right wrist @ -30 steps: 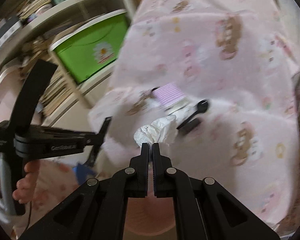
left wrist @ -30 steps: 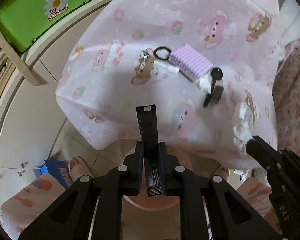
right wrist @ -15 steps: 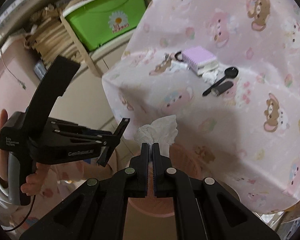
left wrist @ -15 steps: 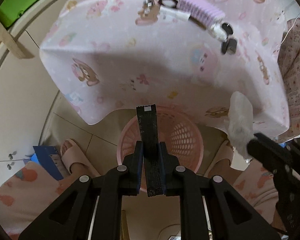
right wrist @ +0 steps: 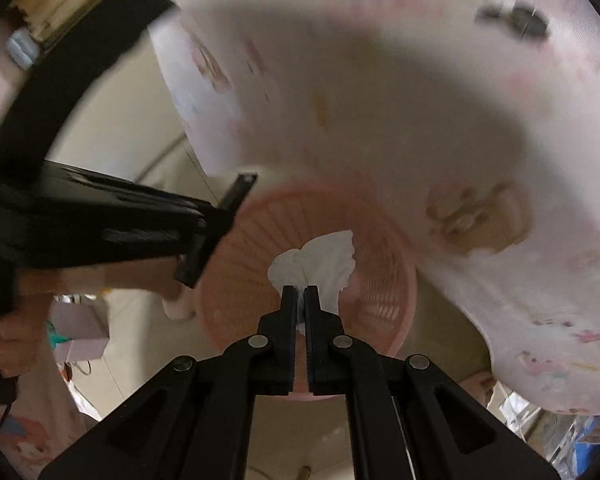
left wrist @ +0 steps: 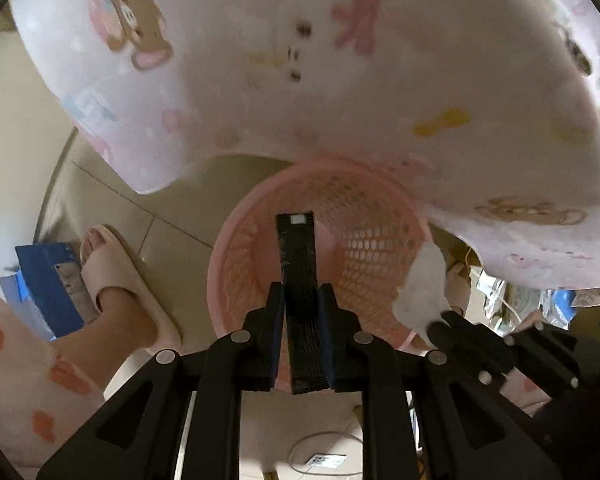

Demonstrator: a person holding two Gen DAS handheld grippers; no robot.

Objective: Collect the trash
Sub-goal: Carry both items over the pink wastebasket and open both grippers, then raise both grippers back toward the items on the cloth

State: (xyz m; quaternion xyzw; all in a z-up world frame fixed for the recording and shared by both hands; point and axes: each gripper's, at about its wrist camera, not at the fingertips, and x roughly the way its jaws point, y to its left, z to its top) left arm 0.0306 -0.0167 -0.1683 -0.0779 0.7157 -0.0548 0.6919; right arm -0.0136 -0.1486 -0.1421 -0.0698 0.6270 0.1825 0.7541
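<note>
Both my grippers grip trash above the pink basket [left wrist: 384, 240]: left gripper [left wrist: 301, 296] clamps a black strip [left wrist: 298, 264], right gripper [right wrist: 300, 300] pinches crumpled tissue [right wrist: 320, 260].

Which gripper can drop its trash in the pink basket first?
Likely the left. The left gripper holds the black strip over the pink basket's middle. The right gripper holds the white tissue over it too, seemingly nearer the rim.
</note>
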